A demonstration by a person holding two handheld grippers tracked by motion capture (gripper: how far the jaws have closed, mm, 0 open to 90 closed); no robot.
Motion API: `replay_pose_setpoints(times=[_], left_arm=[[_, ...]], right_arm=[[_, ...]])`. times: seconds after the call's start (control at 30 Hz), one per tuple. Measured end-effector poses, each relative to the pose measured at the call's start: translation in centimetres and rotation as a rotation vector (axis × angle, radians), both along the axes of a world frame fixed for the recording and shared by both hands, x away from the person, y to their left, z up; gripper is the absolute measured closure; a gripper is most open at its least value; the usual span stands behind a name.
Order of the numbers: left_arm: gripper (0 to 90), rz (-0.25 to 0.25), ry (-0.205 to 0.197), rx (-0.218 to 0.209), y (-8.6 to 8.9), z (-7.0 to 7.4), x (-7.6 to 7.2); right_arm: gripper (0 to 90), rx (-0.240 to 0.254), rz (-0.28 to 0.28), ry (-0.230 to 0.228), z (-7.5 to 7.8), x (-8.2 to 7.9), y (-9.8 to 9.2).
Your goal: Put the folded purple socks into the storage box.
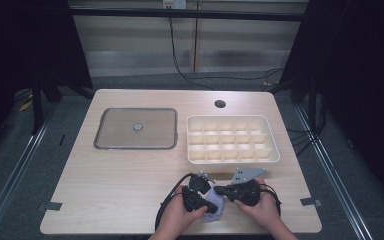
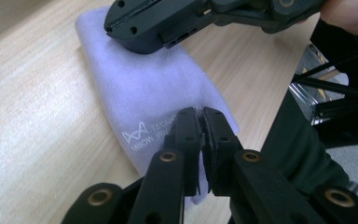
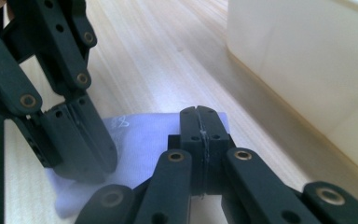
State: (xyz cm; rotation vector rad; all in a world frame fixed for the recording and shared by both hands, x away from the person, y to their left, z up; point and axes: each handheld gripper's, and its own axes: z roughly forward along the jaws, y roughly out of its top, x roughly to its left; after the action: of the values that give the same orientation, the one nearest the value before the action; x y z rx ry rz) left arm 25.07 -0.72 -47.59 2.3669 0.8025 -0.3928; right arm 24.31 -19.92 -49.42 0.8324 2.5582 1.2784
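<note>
A pale lavender cloth (image 1: pixel 215 214), folded and printed with white lettering, lies near the table's front edge between the person's two hands. My left gripper (image 1: pixel 211 205) is shut on the near side of the cloth (image 2: pixel 154 88), its jaws (image 2: pixel 203 122) pinched together over the fabric. My right gripper (image 1: pixel 218 190) is shut on the cloth's far edge (image 3: pixel 140 137), with a thin sliver of fabric between its pads (image 3: pixel 199 122). The two sets of black jaws sit close together on the cloth, the right gripper (image 2: pixel 116 23) showing at the top of the left gripper view.
A cream tray (image 1: pixel 233 119) with several small compartments stands just behind the right hand; its wall (image 3: pixel 307 70) is close by. A flat grey square lid (image 1: pixel 135 128) with a centre knob lies at the back left. A cable hole (image 1: pixel 220 104) sits near the table's far edge.
</note>
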Motion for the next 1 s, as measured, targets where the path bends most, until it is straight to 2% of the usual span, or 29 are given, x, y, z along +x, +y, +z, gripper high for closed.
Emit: replay_pose_setpoints(times=[0.4, 0.57, 0.73, 1.0], left_arm=[[88.4, -0.004, -0.034, -0.002, -1.3, 0.0, 0.2], [88.0, 0.001, -0.032, -0.016, -1.3, -0.1, 0.2], [84.4, -0.001, -0.020, -0.046, -1.3, -0.1, 0.1], [78.1, -0.014, -0.036, -0.061, -1.0, 0.9, 0.3]], right_arm=[[88.4, -0.005, -0.027, -0.019, 0.0, 0.7, 0.0], [86.9, 0.014, -0.031, -0.004, -0.2, 1.0, -0.2], [82.3, 0.013, -0.040, -0.005, 0.1, 0.9, -0.4], [75.4, 0.040, -0.062, 0.004, 0.7, 0.6, -1.4]])
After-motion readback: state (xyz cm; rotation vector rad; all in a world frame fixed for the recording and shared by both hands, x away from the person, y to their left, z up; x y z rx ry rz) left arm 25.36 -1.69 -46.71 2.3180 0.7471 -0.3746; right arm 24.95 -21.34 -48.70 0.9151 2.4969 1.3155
